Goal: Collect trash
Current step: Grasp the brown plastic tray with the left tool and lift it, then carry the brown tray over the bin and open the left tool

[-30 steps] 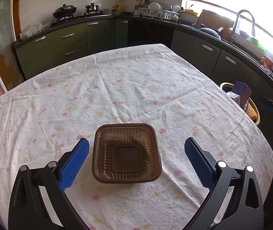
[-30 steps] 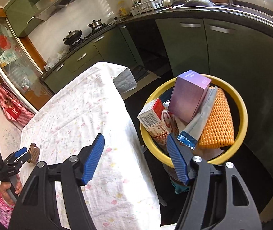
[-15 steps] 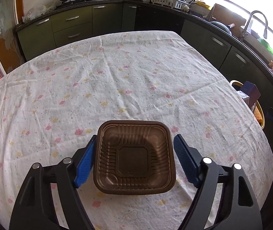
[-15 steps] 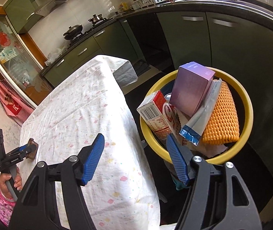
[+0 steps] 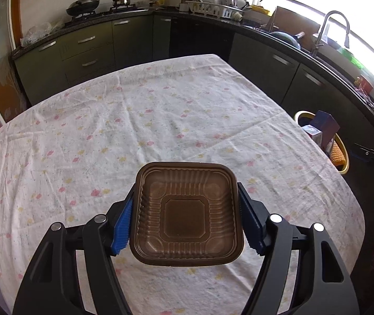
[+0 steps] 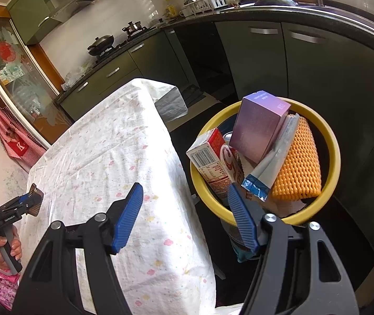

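On the left, my left gripper (image 5: 187,225) is closing on the brown tray (image 5: 187,212), a blue pad against each side wall. The tray sits square between the fingers, near the front edge of the table (image 5: 160,120), and from the right wrist view it looks just clear of the cloth. I judge the step in hand is to secure this pinch: squeeze only until the thin plastic stops slipping, since its walls will likely buckle, and keep it level while carrying it right. Further right, the bin (image 6: 331,147) stands beside the table, already heaped. My right gripper (image 6: 187,218) hovers spread and empty by its near rim.
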### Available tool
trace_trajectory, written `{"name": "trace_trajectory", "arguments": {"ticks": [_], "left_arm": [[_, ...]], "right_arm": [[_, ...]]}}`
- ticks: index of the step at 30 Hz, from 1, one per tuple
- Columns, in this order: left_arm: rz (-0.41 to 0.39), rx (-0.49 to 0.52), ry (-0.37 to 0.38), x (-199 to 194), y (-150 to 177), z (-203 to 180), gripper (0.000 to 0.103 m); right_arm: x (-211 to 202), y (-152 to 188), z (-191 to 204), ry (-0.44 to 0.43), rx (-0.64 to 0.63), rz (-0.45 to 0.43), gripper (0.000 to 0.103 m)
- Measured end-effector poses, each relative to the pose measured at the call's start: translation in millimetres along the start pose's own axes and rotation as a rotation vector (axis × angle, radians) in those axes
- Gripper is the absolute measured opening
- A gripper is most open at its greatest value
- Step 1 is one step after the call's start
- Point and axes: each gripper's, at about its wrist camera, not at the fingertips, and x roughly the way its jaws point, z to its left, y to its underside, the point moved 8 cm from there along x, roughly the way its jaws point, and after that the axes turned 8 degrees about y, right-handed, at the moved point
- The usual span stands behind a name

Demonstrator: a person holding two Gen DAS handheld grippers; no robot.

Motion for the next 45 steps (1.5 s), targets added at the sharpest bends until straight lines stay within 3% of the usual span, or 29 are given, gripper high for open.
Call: {"name": "trace_trajectory", "arguments": {"ticks": [8,17,23,31,33,36,41,45], "left_arm": [[0.029,0.170,0.188,14.0,-34.1,-117.8,0.070],[0.083,0.382,0.405,69.6,-64.7,-283.3,0.070],[0.143,0.435,0.460,126.0,-74.1,-352.2,0.070],[0.192,0.452,0.439,188.6,-75.2,-388.7,0.071],[0.193,0.450,0.427,197.2,-75.6,-390.4,0.085],[0.157,0.458,0.403,204.3,-80.6,-390.4,0.090],[0.114,0.434,0.386,190.5,-90.8,-373.9,0.090],[0.039,0.402,0.368,149.7,-99.5,-345.8,0.095]], "right_arm": [[-24.3,-0.5,-58.9,0.120,0.070,-0.065,0.064],[-38.3,6.5,-119.8,0.149,0.175,-0.096,0.064],[-39.4,11.9,-142.5,0.141,0.218,-0.102,0.064],[-32.5,15.4,-154.0,0.123,0.252,-0.098,0.065],[-30.8,15.5,-154.9,0.119,0.258,-0.098,0.066],[-29.8,14.0,-156.6,0.115,0.264,-0.099,0.066],[-33.6,13.2,-154.5,0.115,0.259,-0.110,0.066],[-37.9,13.4,-150.4,0.116,0.248,-0.112,0.066]]}}
